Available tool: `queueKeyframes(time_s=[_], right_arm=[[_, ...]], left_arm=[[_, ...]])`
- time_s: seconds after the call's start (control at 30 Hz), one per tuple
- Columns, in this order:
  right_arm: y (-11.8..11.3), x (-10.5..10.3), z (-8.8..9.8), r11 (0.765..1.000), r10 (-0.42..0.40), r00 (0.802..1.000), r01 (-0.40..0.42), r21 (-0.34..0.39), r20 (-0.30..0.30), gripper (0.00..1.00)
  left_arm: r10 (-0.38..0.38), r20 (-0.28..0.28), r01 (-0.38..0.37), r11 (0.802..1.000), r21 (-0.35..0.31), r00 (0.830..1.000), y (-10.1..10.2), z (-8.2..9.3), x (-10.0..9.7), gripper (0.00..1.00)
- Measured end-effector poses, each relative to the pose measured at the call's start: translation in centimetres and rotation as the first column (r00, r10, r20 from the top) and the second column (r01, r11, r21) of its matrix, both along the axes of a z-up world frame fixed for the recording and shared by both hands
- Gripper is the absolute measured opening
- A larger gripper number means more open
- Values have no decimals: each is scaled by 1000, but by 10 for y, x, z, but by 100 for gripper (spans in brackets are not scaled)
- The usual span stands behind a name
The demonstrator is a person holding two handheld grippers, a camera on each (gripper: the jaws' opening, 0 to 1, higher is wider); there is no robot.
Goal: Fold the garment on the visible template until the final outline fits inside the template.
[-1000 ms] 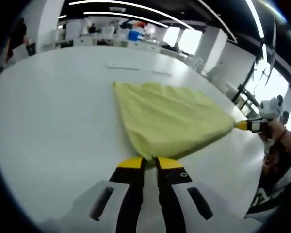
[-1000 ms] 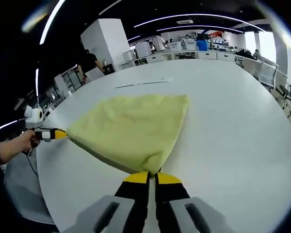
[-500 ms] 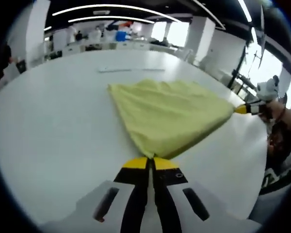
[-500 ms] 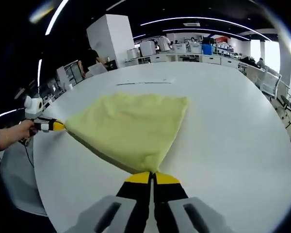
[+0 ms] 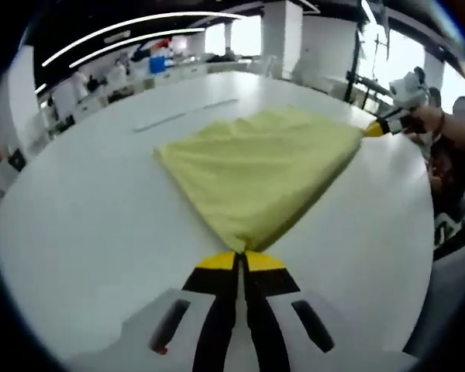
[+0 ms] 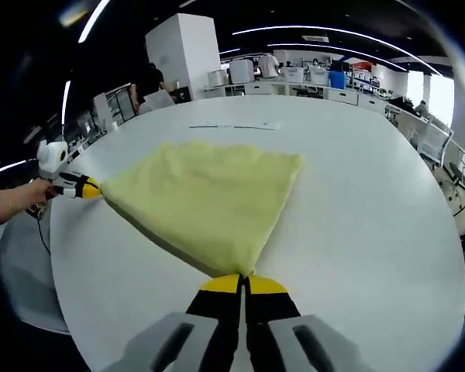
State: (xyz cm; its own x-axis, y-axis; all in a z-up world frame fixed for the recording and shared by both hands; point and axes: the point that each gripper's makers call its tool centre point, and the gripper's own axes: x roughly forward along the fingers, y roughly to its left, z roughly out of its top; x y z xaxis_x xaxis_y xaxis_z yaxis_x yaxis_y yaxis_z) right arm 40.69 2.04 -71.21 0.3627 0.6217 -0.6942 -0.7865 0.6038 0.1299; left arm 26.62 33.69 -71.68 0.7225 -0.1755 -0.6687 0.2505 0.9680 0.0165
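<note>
On the white table [image 5: 77, 232], a yellow-green garment [image 5: 263, 167] lies spread in a roughly triangular shape, held at 2 of its corners by the 2 grippers. In the left gripper view, the left gripper [image 5: 241, 261] rises from the bottom with its 2 yellow-tipped jaws pressed together on the garment's nearest corner, which tapers to a point right between the tips. The cloth fans out from there toward the far side of the table, its surface lightly rumpled, its near-right edge folded over and casting a thin shadow. At the far right of that view the right gripper [image 5: 374, 129] pinches another corner near the table's edge, held by a person's hand [image 5: 426, 118]. In the right gripper view, the right gripper's jaws are likewise narrow, clamped on the corner of the garment [image 6: 209, 198] that meets their yellow tips [image 6: 243, 284]. The left gripper [image 6: 91, 188] shows at the left edge of the table [image 6: 372, 225], gripping the opposite corner, with a hand [image 6: 19, 198] behind it. A thin pale line [image 6: 232, 125], too faint to identify, runs across the table beyond the garment's far edge, apart from it. Desks and office furniture stand in the background.
</note>
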Motion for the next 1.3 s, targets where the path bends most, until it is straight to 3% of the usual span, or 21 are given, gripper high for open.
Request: queueKeyframes(time_s=[0.87, 1.3], right_arm=[[-8, -31, -7, 1000, 25, 996, -26, -5, -82, 0], [-10, -41, -7, 999, 32, 995, -32, -2, -98, 0]], left_arm=[[-145, -9, 144, 989, -28, 989, -8, 2, -33, 0], [-139, -26, 139, 990, -33, 990, -8, 1, -40, 0]])
